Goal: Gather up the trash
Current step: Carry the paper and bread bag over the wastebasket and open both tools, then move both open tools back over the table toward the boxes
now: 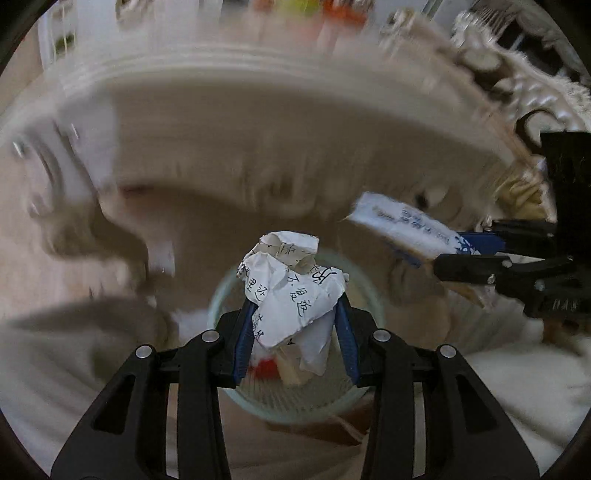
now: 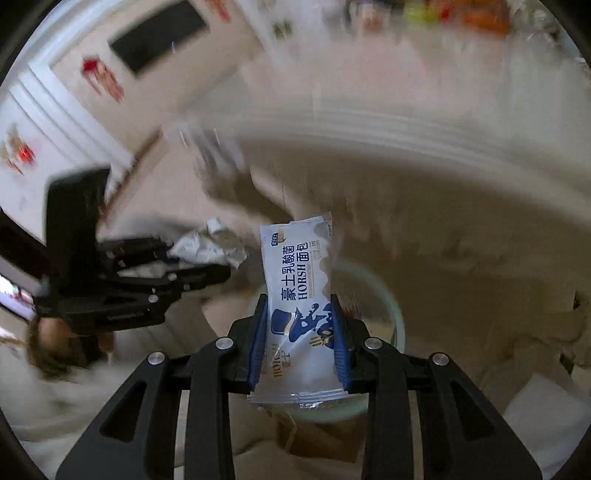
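Over round pale bin [image 1: 369, 295], left gripper [image 1: 293, 314] squeezes crumpled paper ball [image 1: 291, 284] with handwriting between blue pads [image 1: 242, 343]. Right gripper [image 2: 299, 332] pinches white and blue bread wrapper [image 2: 299, 291], upright, above same bin [image 2: 391, 314]. Red scrap [image 1: 266, 368] and other bits lie inside bin. Room blurry: big beige couch [image 1: 295, 147] curves behind, white door [image 2: 55, 122] with red decorations [image 2: 101, 77] at left, dark panel [image 2: 159, 35] on wall, lacy cream cloth [image 1: 517, 85] at far right
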### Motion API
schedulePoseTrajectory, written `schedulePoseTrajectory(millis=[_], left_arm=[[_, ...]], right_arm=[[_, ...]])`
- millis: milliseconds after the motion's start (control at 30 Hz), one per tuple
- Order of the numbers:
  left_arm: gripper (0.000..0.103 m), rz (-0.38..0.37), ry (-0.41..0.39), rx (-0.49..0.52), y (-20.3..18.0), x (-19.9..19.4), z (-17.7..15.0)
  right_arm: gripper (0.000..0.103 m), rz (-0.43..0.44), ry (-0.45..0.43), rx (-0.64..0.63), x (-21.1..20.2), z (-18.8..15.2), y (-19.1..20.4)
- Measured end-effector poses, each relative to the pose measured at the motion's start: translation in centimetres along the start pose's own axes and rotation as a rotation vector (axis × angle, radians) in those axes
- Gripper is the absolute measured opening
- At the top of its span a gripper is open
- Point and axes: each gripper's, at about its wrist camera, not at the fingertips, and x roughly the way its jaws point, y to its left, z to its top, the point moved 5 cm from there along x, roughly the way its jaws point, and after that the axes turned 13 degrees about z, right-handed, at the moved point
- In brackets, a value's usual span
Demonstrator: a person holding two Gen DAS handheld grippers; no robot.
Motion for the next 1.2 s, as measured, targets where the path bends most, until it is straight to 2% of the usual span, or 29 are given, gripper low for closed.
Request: schedulePoseTrajectory(millis=[100, 167, 200, 233, 267, 333, 400, 467, 667, 800, 900, 1000, 1133, 1200], left_arm=[[0.04, 0.003, 0.103, 0.037, -1.0, 3.5, -1.4], [0.042, -0.001, 0.138, 0.044, -1.3, 4.6, -1.7], [0.049, 0.01, 0.161, 0.042, -1.2, 5.2, -2.0], [0.062, 0.034, 0.17, 0.028, -0.9, 5.5, -2.0], [0.068, 0.053, 0.173, 0.018, -0.5, 5.7, -2.1], [0.072, 0.047, 0.18, -0.003, 0.2, 5.7, -2.5], [0.076, 0.057, 0.193, -0.015, 0.4, 5.9, -2.6], [0.08, 0.057, 0.186, -0.021, 0.5, 5.7, -2.7], [0.08, 0.023, 0.096, -0.072, 1.4, 3.0, -1.6], [0.08, 0.022, -0.036, -0.097, 2.4, -1.3, 1.1], [0.08, 0.053, -0.15, -0.083, 3.0, -5.0, 3.8], [0.08, 0.09, -0.248, -0.071, 3.9, -8.0, 7.1], [0.08, 0.139, -0.334, -0.07, 5.3, -9.7, 12.5], [0.08, 0.168, -0.371, -0.08, 6.1, -10.1, 15.5]], right_arm=[[0.03, -0.03, 0.098, 0.003, 3.3, -0.5, -1.2], [0.03, -0.058, 0.142, -0.004, 5.0, -0.4, -1.7], [0.03, -0.056, 0.149, -0.002, 5.5, -0.3, -1.8], [0.03, -0.054, 0.147, -0.002, 5.7, -0.3, -1.9], [0.03, -0.053, 0.143, -0.005, 5.9, -0.1, -1.8], [0.033, -0.063, 0.144, -0.025, 6.1, 0.1, -1.4], [0.068, -0.08, 0.138, -0.044, 6.0, 0.1, -1.1], [0.071, -0.097, 0.094, -0.059, 5.2, 0.0, -1.0], [0.071, -0.067, -0.006, -0.027, 0.8, 0.6, -1.2], [0.071, -0.01, -0.11, -0.077, -3.7, 1.8, 1.2], [0.071, -0.002, -0.238, -0.121, -8.1, 3.6, 2.7], [0.071, -0.076, -0.36, -0.15, -12.2, 6.1, 2.6], [0.071, -0.23, -0.514, -0.108, -16.6, 11.0, -0.5], [0.071, -0.249, -0.564, -0.09, -18.0, 13.1, -2.0]])
